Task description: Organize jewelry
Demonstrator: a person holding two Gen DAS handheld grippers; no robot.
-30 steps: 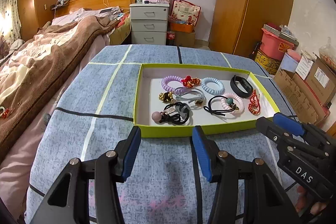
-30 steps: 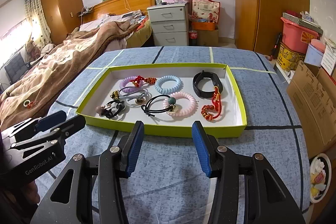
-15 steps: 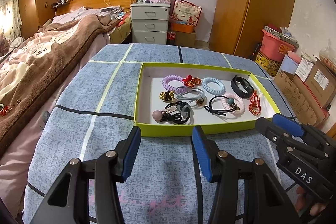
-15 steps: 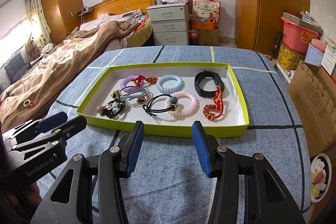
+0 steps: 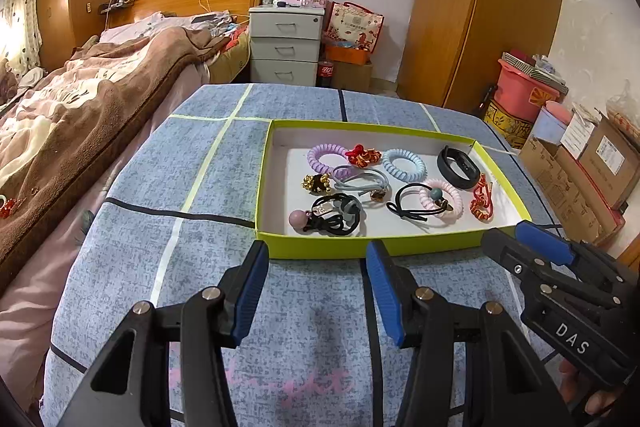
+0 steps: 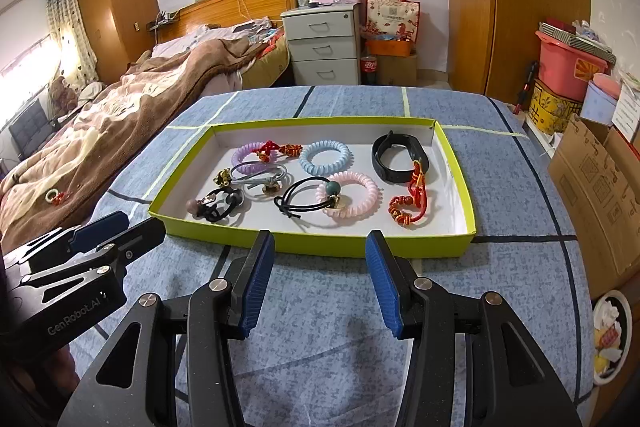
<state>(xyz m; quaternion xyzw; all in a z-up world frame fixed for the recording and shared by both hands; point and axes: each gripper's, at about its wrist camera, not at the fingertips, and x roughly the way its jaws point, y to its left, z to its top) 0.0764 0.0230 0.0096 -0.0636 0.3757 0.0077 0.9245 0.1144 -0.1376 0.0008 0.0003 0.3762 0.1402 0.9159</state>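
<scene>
While both views crept slightly nearer over last second, jewelry (image 6: 320, 179) lies unmoved inside green tray (image 6: 360, 243) on surface; left tool (image 5: 316, 259) and right tool (image 6: 320, 247) released, empty.

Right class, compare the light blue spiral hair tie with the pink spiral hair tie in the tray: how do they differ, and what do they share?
The light blue spiral hair tie lies alone near the back wall; the pink spiral hair tie lies nearer the front. The pink one has a black elastic with a green bead lying over it; the blue one has nothing on it. Both are coiled rings lying flat in the green tray.
</scene>
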